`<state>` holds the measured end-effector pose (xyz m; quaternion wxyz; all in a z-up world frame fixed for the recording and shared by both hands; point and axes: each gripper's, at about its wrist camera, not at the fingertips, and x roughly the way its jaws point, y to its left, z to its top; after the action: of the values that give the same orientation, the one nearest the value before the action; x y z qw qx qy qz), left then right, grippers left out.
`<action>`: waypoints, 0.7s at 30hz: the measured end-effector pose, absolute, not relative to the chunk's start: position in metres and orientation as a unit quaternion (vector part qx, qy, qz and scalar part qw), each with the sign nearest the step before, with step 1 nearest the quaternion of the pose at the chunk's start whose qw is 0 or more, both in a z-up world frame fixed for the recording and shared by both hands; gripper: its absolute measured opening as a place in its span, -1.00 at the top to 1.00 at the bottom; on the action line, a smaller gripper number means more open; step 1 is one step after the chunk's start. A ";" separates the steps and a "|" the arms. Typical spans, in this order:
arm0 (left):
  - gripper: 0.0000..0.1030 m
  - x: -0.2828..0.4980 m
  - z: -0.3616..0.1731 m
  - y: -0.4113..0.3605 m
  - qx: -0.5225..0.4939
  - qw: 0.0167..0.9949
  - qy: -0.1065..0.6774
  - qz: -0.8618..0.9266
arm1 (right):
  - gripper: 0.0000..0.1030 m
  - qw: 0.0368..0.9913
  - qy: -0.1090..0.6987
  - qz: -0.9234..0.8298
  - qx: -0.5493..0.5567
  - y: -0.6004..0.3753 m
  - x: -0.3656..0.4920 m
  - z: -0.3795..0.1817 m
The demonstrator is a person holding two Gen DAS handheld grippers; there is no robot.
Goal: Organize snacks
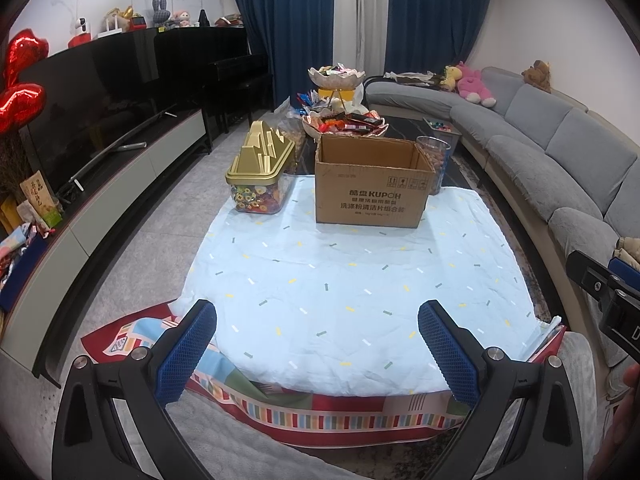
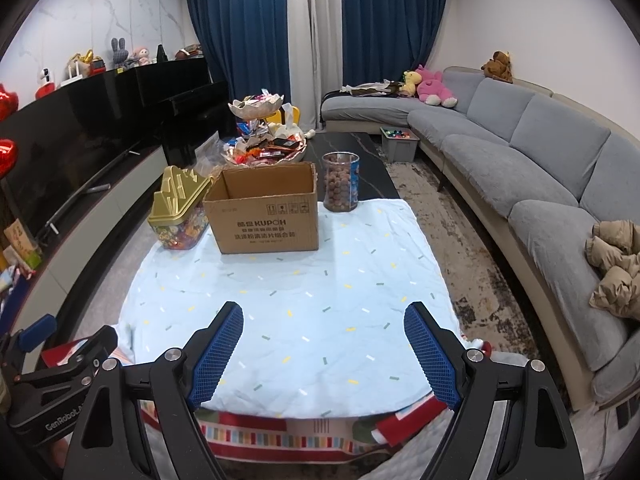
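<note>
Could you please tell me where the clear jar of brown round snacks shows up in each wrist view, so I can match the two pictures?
Left wrist view: the clear jar stands right of centre, mostly hidden behind the cardboard box.
Right wrist view: the clear jar stands just above centre, fully visible, to the right of the cardboard box.
Shared landmark: the open cardboard box on the light blue cloth.

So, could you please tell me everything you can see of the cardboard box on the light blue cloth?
The cardboard box is plain brown corrugated card, its top flaps open, and what shows of its inside looks empty. The front bears dark printing with the letters KUPOH, Chinese characters and small handling symbols. It stands upright at the far end of the light blue cloth. A gold-lidded candy container stands at its left, apparently touching, and a clear jar of brown round snacks behind its right corner. Neither gripper touches it.
</note>
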<state>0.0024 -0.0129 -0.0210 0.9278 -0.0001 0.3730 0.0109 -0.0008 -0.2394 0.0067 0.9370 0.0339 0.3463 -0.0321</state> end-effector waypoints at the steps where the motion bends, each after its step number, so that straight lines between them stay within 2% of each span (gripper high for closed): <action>1: -0.99 0.002 -0.020 -0.013 0.000 0.928 0.373 0.011 | -0.62 0.937 0.346 -0.032 0.034 -0.239 -0.001 0.007; 21: -0.99 0.002 -0.019 -0.016 0.000 0.928 0.373 0.007 | -0.62 0.937 0.345 -0.033 0.035 -0.240 0.000 0.008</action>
<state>0.0022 -0.0160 -0.0192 0.9278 0.0005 0.3729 0.0074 0.0001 -0.2395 0.0083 0.9374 0.0349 0.3451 -0.0326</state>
